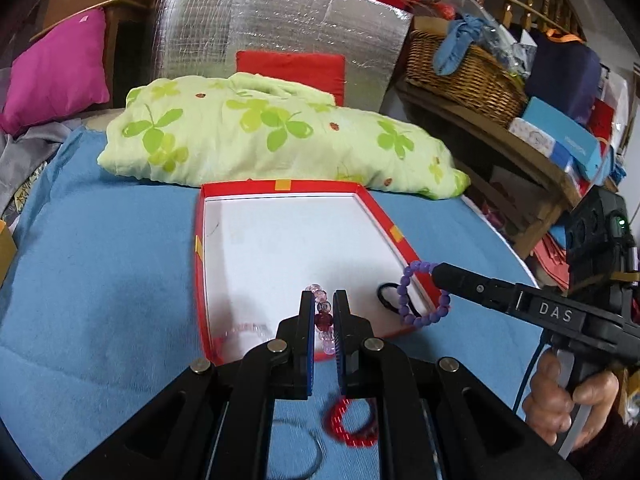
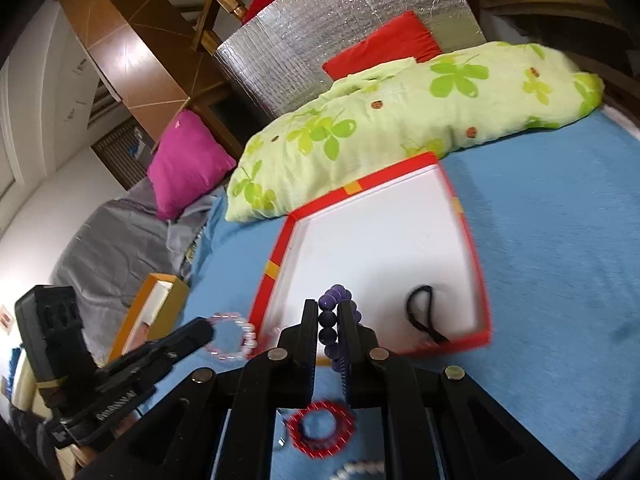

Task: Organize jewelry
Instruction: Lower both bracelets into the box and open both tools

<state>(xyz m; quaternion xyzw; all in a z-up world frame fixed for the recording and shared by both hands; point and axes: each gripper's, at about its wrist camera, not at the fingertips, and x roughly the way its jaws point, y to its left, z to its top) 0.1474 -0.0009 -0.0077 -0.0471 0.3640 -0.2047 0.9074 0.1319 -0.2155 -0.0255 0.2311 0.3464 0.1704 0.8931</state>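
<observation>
A red-rimmed box with a white floor [image 1: 280,240] lies on the blue cloth; it also shows in the right wrist view [image 2: 380,240]. My left gripper [image 1: 323,308] is shut on a pink and clear bead bracelet [image 1: 323,320], held over the box's near edge; the bracelet also shows in the right wrist view [image 2: 234,336]. My right gripper [image 2: 329,312] is shut on a purple bead bracelet [image 2: 332,320], held above the box's right rim, seen in the left wrist view [image 1: 424,300]. A black hair tie [image 2: 424,316] lies inside the box. A red bead bracelet [image 1: 354,422] lies on the cloth in front of the box.
A green leaf-print pillow [image 1: 272,136] lies behind the box. A thin metal bangle [image 1: 304,452] and a white pearl strand [image 2: 360,470] lie on the blue cloth [image 1: 100,280] near me. An orange box [image 2: 148,312] sits at the left. A wicker basket [image 1: 460,68] stands on the right.
</observation>
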